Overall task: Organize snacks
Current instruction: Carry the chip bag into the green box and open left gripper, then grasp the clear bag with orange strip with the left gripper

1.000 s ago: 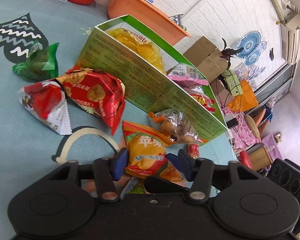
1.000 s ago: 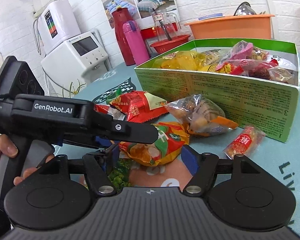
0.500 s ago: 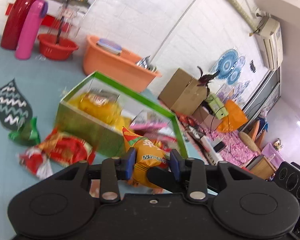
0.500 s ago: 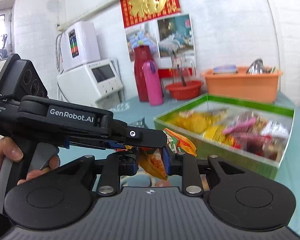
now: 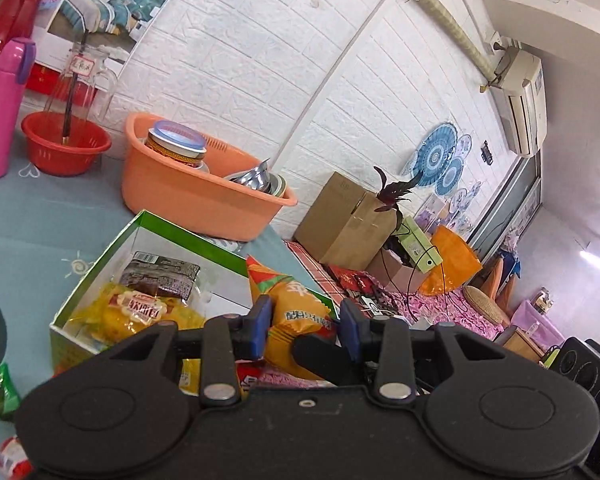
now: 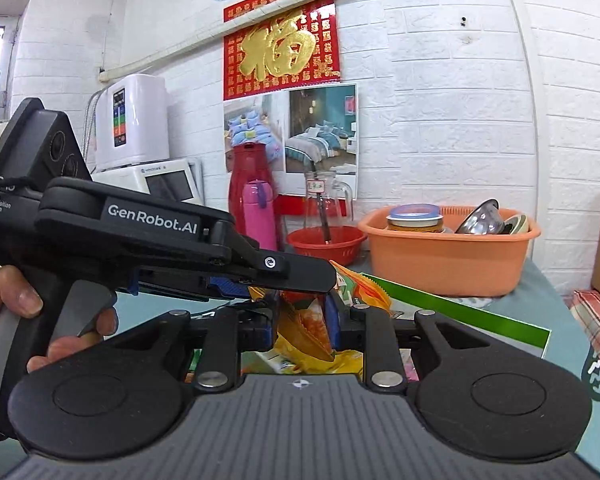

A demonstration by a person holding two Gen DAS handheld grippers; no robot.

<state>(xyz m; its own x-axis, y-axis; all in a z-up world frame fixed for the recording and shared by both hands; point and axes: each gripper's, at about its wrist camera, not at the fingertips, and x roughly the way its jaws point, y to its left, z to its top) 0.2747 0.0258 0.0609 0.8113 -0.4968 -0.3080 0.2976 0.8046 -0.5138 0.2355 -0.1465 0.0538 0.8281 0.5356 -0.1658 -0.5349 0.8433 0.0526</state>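
Grippers, left (image 5: 303, 326) and right (image 6: 300, 330), both clamped on orange snack packet (image 5: 296, 312) above green box (image 5: 96, 276)

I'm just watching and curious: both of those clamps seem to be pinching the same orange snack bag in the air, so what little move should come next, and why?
Probably carry the orange snack bag forward over the green box and let go. Both the left gripper and right gripper pinch it, and the box already holds other snacks.

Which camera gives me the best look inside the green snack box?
The left wrist view: it looks down into the green box, showing a yellow packet and a dark packet. The right wrist view shows only its green rim behind the gripper.
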